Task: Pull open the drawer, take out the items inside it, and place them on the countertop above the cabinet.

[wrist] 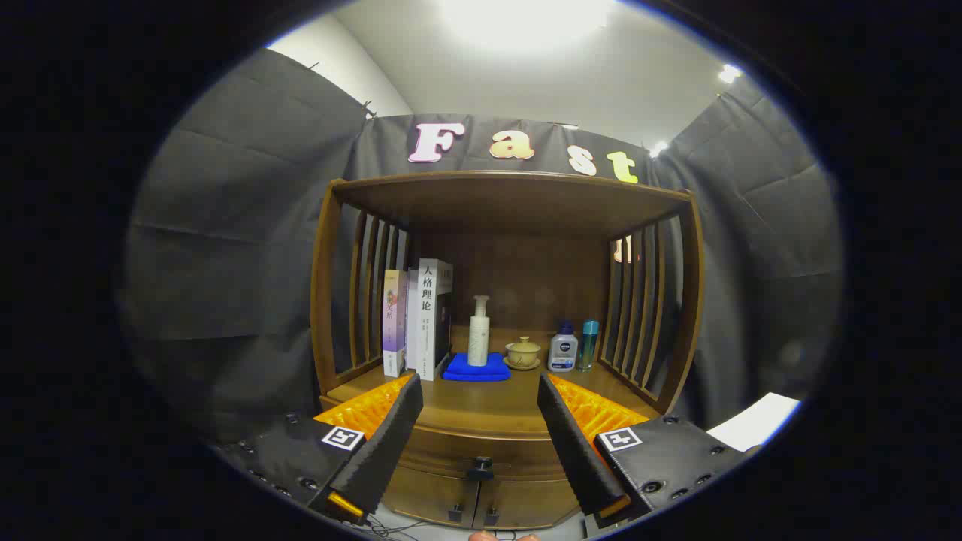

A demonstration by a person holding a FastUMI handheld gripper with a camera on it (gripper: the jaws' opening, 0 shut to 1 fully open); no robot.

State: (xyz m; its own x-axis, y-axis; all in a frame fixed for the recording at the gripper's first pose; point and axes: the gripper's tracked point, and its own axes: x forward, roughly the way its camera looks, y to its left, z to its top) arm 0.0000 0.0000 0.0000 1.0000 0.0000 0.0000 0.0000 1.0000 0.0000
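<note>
A brown wooden cabinet stands straight ahead. Its drawer (481,453) is closed, with a dark knob (480,469) at the middle of its front. My gripper (479,391) is open, with the black-padded fingers (383,443) spread wide on either side of the knob and short of the cabinet. Nothing is between them. The countertop (481,402) lies just above the drawer, beyond the fingertips. The drawer's inside is hidden.
On the countertop's back stand books (417,319), a white pump bottle (479,330) on a blue cloth (476,368), a lidded tea bowl (522,352), a small white bottle (563,348) and a teal bottle (589,344). Slatted sides enclose it. Two small doors (481,503) sit below the drawer.
</note>
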